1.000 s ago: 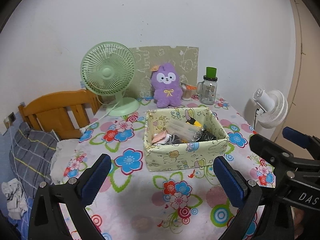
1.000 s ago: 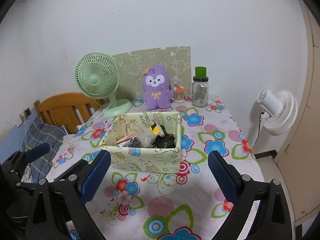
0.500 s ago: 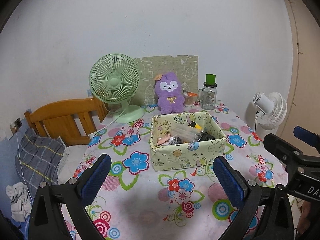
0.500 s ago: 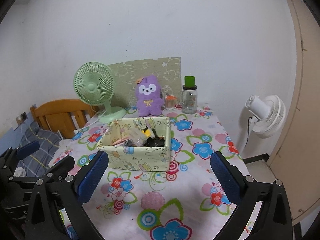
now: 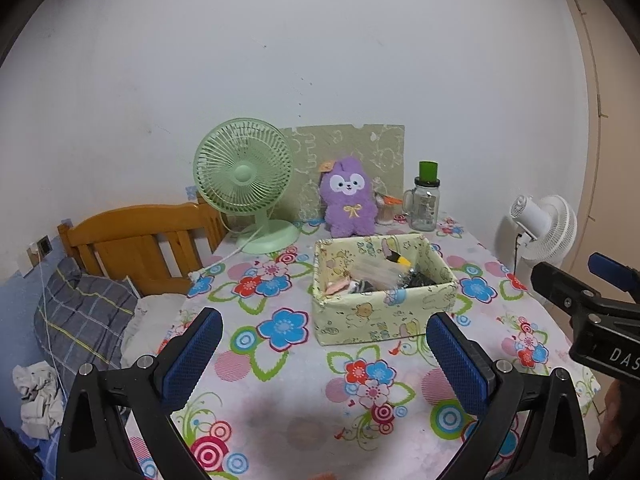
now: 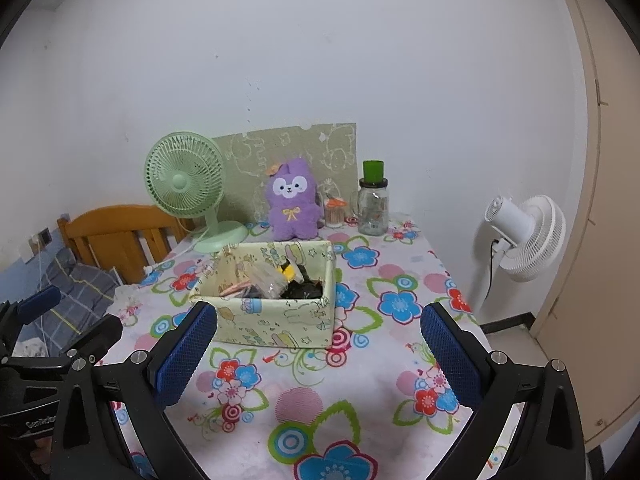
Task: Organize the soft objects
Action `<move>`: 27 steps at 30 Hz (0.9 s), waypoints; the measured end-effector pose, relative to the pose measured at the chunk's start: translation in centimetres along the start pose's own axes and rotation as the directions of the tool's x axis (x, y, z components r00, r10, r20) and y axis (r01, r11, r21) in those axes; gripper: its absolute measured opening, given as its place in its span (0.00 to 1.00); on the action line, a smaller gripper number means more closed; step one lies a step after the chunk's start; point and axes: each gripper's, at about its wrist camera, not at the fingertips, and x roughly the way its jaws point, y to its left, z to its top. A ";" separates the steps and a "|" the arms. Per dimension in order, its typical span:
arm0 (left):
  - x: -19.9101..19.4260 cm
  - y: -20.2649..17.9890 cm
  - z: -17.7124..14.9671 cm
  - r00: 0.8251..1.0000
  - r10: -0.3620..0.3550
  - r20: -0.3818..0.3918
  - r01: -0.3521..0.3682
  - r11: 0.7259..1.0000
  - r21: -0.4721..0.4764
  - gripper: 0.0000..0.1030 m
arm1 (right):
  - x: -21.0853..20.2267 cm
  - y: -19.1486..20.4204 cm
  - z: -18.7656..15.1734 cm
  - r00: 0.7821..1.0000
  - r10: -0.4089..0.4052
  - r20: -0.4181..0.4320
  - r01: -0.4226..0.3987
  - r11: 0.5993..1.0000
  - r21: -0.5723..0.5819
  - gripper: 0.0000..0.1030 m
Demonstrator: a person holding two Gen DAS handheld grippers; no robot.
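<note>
**Hovering grippers, a box of oddments, a plush at the wall**

Facing a flowered bench [image 5: 280, 364], the left gripper [image 5: 324, 346] and right gripper [image 6: 318, 342] hang clear of it, each with fingers spread wide and nothing between them. The box [image 5: 380, 320] sits mid-bench, holding a jumble of small items too mixed to name. Behind the box, upright against the wall, is the purple plush [image 5: 350, 200]; left of it a green fan [image 5: 244, 176], right of it a jar [image 5: 425, 204].

The scene fits both a start, with the plush awaiting sorting, and a finish, with soft pieces already in the box; the step cannot be settled.

Only the left view shows the pillow [image 5: 84, 320] and crumpled cloth [image 5: 34, 394] well left of the box. The right view shows the white fan [image 6: 524, 236] whole.
</note>
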 end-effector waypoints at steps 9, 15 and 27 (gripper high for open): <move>-0.1 0.6 0.6 1.000 -0.001 0.030 0.001 1.000 -0.024 1.00 | 0.1 0.6 0.3 1.000 0.007 0.024 -0.007 1.000 -0.022 1.00; 0.5 0.5 0.3 1.000 -0.013 0.027 0.014 1.000 -0.027 1.00 | 0.3 0.6 0.1 1.000 0.003 0.031 -0.003 1.000 -0.023 1.00; 1.1 0.5 0.0 0.999 -0.031 0.012 0.032 0.999 -0.041 1.00 | 0.7 0.7 -0.1 1.000 -0.011 0.023 0.012 0.999 -0.038 1.00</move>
